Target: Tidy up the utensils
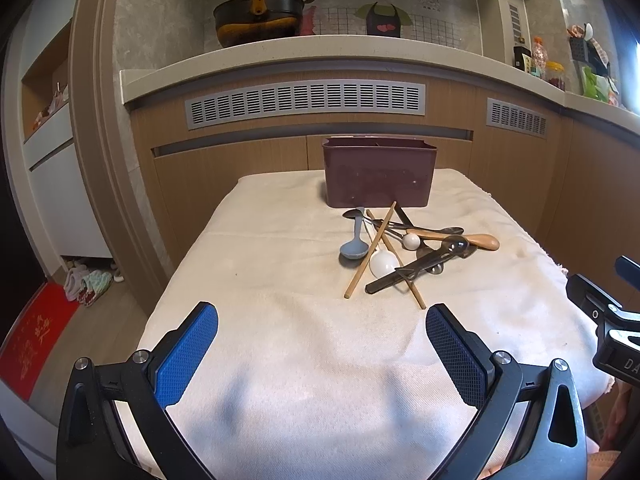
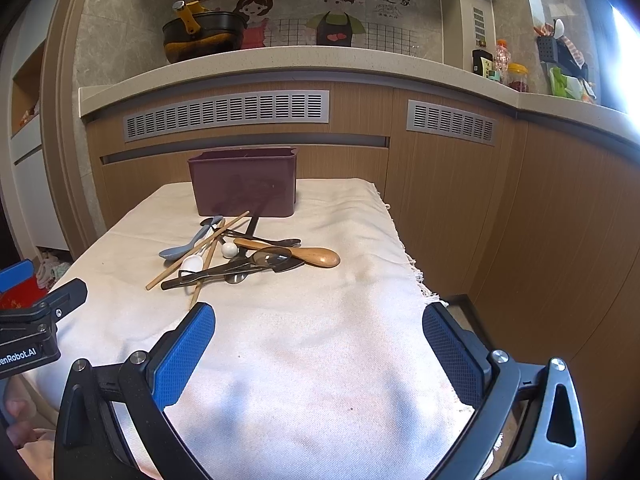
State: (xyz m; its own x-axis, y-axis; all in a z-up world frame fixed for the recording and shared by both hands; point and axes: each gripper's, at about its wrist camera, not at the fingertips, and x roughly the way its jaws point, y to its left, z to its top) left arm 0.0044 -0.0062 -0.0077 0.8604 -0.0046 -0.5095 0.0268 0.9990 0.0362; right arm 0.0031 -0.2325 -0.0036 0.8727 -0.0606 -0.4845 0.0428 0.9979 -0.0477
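A dark maroon bin (image 1: 379, 176) (image 2: 244, 184) stands at the far end of a cloth-covered table (image 1: 280, 264) (image 2: 344, 300). In front of it lies a tangled pile of utensils: wooden chopsticks (image 1: 370, 254) (image 2: 196, 251), a grey-blue spoon (image 1: 354, 245) (image 2: 180, 250), a white spoon (image 1: 383, 262) (image 2: 193, 263), a wooden spoon (image 1: 476, 240) (image 2: 308, 255) and dark metal pieces (image 1: 416, 270) (image 2: 224, 271). My left gripper (image 1: 322, 332) is open and empty, near the pile's front. My right gripper (image 2: 319, 332) is open and empty, to the pile's right.
A kitchen counter (image 1: 304, 54) (image 2: 320, 64) with wooden cabinets runs behind the table, a black pan (image 1: 258, 16) (image 2: 204, 34) on it. Jars (image 1: 554, 74) stand at its right. The table's fringed right edge (image 2: 412, 276) drops to the floor. A red mat (image 1: 32, 336) lies left.
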